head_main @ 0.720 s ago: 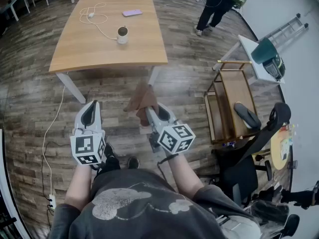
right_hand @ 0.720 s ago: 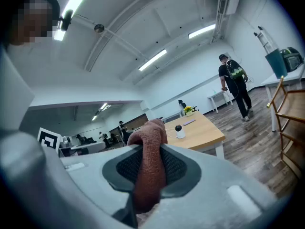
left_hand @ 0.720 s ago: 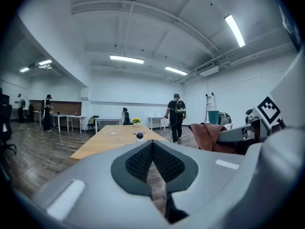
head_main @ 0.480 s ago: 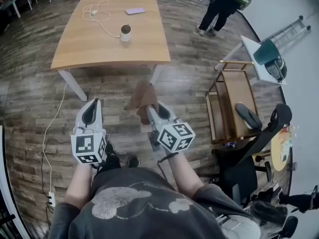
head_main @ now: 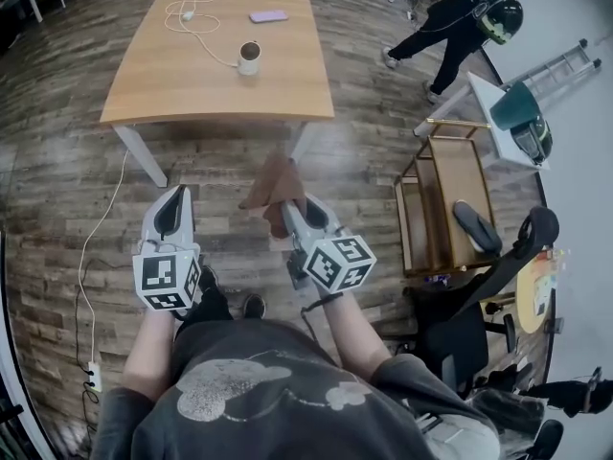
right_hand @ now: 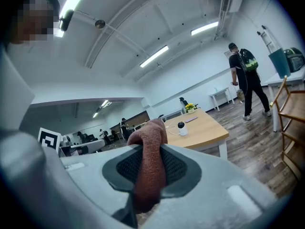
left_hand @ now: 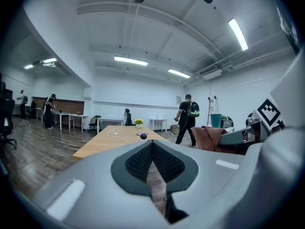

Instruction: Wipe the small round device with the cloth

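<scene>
Clamping a reddish-brown cloth (head_main: pixel 273 182) between its dark pads, the right tool (head_main: pixel 290 211) is hanging over the wooden floor (head_main: pixel 57 180), short of the tabletop (head_main: pixel 163 84). The cloth is bunching up above the jaws and, in the head view, is drooping ahead of them toward the table's near edge without reaching it. The left tool (head_main: pixel 172 204) is hovering alongside, apart from the cloth, with its jaws pressing together at the tips and nothing sitting between them. The small round device (head_main: pixel 249 57) is standing upright near the middle of the tabletop, well apart from both tools. A white cable (head_main: pixel 196 32) is leading to it and looping toward the far end, where a pink phone (head_main: pixel 268 15) is lying flat. Off the table's far right corner, a person in dark clothes (head_main: pixel 460 22) is walking with a backpack on. A wooden cart (head_main: pixel 445 195) is standing on the floor to the right of the tools.
</scene>
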Motion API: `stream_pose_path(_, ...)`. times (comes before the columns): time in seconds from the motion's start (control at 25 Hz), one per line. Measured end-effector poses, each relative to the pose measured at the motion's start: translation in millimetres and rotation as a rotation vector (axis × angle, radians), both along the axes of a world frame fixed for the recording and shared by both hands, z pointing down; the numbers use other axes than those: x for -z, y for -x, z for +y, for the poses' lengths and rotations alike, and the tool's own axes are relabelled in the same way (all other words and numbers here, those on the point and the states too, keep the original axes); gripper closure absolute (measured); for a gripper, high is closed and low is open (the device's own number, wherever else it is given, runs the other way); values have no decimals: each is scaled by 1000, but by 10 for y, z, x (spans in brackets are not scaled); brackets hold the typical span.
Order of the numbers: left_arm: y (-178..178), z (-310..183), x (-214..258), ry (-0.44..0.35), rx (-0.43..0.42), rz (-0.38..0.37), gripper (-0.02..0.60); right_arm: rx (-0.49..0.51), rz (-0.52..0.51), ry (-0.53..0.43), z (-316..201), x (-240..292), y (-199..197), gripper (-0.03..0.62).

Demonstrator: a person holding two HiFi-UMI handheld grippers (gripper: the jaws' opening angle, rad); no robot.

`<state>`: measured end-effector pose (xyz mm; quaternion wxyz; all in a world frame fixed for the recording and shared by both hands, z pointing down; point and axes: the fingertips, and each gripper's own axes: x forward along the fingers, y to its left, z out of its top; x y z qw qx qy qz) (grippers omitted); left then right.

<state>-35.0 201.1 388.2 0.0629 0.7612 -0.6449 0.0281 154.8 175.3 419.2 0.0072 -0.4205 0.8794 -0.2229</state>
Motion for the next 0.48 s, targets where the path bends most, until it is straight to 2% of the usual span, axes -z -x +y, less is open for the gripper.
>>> stream_pose_path(0.12, 57, -71, -7, -17, -24, -9, 563, 5, 17, -11, -28, -22, 79, 520)
stream_pose_path(0.32, 104, -357, -51, -55, -113, -12, 563, -41, 27, 25, -187, -107, 239, 520)
stream_pose_path(0.48, 173, -647, -45, -93, -188, -16, 563, -77, 51, 13, -404, -42, 349, 520)
